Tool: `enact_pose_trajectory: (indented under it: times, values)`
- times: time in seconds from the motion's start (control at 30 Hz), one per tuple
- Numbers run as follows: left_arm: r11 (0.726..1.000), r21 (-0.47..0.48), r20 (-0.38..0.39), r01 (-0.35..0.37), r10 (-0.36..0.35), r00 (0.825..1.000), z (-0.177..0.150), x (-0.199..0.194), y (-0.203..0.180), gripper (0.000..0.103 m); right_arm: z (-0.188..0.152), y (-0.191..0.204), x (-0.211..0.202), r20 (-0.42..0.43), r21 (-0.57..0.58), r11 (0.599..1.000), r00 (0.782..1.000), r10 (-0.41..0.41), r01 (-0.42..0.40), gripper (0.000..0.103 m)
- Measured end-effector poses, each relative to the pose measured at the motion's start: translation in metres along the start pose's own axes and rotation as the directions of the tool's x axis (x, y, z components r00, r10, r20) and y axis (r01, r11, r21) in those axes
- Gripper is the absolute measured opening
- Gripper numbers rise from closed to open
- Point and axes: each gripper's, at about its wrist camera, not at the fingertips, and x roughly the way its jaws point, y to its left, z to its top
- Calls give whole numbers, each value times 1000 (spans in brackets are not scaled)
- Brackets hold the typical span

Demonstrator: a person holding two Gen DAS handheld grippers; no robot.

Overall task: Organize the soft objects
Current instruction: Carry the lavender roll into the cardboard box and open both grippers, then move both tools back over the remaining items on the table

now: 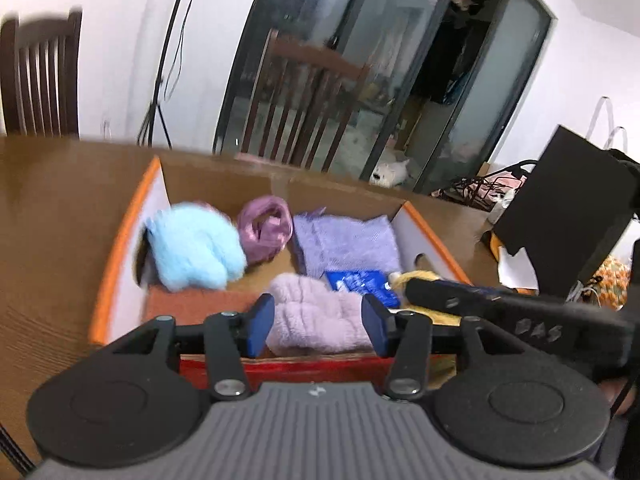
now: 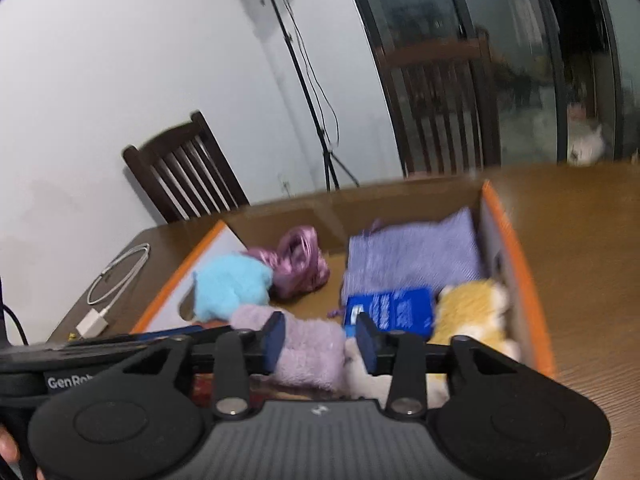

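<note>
Inside one box (image 2: 516, 240), six soft items

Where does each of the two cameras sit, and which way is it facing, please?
Left wrist: sits on the left gripper, looks forward and down into the cardboard box; its own open fingers show, with the right gripper's body at right.
Right wrist: sits on the right gripper, faces the same box from further right; its open fingers and a hand at lower left show.
Shared: the light blue plush, the lilac fluffy piece, the purple towel, the blue packet.
</note>
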Motion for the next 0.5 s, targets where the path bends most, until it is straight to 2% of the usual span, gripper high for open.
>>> enact_pose_trajectory:
  times: [0.03,0.13,0.23,0.37,0.43,0.5]
  values:
    - [1000,18,20,-10,10,1000,2,-15,-4,53,3,2,-16,19,-16,1000,1000,-7,8,43]
    - [996,65,105,-53,46,993,4,-66,-13,70,11,6,-60,76,-50,998,997,-33,37,58]
    - [985,127,174,-117,94,980,-5,-111,-19,78,11,10,-112,137,-87,993,988,-64,76,67]
    - [961,183,270,-207,154,950,-23,-164,-29,90,0,20,-164,212,-166,972,969,-130,167,84]
    - [951,201,323,-236,163,932,-33,-186,-35,99,-8,25,-189,241,-191,962,959,-148,196,87]
    - [944,208,376,-257,165,912,-46,-207,-40,101,-17,31,-207,271,-193,961,952,-143,199,88]
